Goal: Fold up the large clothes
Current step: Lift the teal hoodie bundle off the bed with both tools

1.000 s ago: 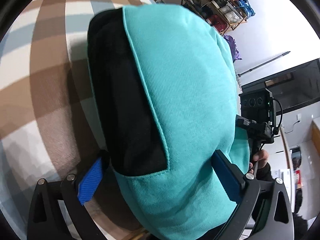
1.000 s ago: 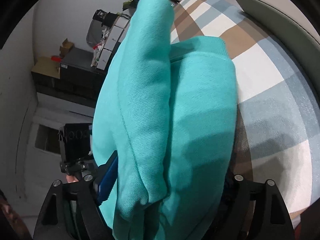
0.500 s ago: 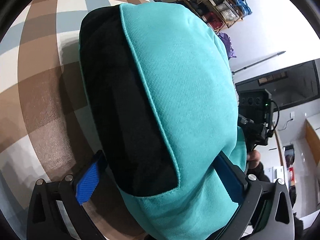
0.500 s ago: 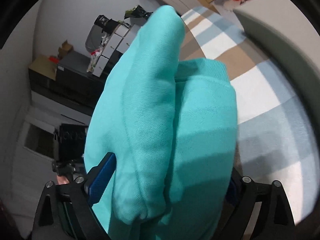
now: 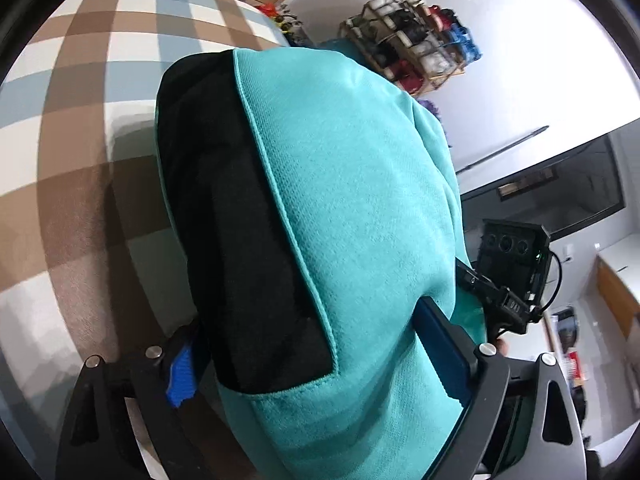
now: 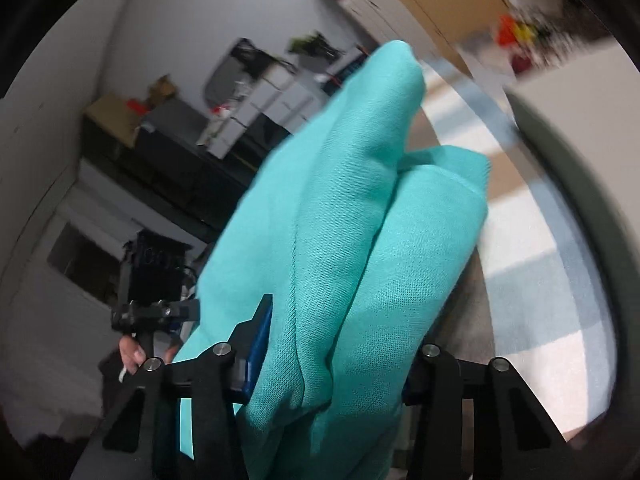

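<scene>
A folded teal garment (image 5: 360,200) with a black panel (image 5: 232,220) fills the left wrist view as a thick bundle. It sits between the blue pads of my left gripper (image 5: 312,364), whose jaws are closing and touch both of its sides. In the right wrist view the same teal garment (image 6: 360,220) runs forward in two rolled folds. The jaws of my right gripper (image 6: 334,360) are closing on it, with the left pad (image 6: 260,344) pressed into the cloth and the right pad hidden. A hand (image 6: 132,352) holds the other gripper at the left.
Under the bundle lies a brown, blue and white checked cover (image 5: 80,120). A rack of stored items (image 5: 420,52) stands by the far wall. A grey padded edge (image 6: 580,160) curves along the right. Dark cabinets with boxes (image 6: 180,160) line the left wall.
The right gripper's jaws have come much closer together on the teal cloth and it has risen, blurring the background. The left jaws have narrowed slightly around the bundle.
</scene>
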A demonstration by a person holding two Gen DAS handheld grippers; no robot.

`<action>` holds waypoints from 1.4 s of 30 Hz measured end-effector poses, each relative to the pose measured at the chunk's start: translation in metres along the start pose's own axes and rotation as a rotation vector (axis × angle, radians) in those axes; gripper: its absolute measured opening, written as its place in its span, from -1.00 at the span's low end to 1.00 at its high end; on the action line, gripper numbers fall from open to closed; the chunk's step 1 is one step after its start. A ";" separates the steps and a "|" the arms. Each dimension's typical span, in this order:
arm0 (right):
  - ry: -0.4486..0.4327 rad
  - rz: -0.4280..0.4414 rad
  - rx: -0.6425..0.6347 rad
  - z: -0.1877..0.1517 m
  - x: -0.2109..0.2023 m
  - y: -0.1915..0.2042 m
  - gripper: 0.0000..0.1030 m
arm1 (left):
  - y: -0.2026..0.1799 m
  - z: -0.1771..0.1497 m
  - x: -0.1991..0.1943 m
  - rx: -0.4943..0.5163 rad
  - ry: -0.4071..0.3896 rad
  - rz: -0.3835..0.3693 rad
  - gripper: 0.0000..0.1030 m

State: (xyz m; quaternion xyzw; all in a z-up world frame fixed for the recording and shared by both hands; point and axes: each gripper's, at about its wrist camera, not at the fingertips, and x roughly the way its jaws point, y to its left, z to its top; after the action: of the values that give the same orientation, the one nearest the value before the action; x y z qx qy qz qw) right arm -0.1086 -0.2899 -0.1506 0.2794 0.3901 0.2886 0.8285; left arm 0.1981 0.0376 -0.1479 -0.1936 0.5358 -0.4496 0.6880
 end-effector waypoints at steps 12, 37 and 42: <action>0.156 0.041 0.258 -0.014 0.031 -0.044 0.46 | 0.012 0.007 0.018 -0.018 0.036 0.050 0.77; 0.016 0.005 -0.027 0.030 -0.084 0.017 -0.12 | -0.103 0.036 0.016 0.089 0.021 -0.060 0.82; -0.045 -0.023 -0.033 0.057 -0.155 0.007 -0.12 | -0.167 0.060 0.051 0.180 0.009 -0.114 0.81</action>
State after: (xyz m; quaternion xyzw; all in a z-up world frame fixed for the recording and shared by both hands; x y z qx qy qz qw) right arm -0.1470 -0.4067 -0.0396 0.2674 0.3696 0.2790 0.8450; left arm 0.1852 -0.1043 -0.0308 -0.1591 0.4844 -0.5352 0.6734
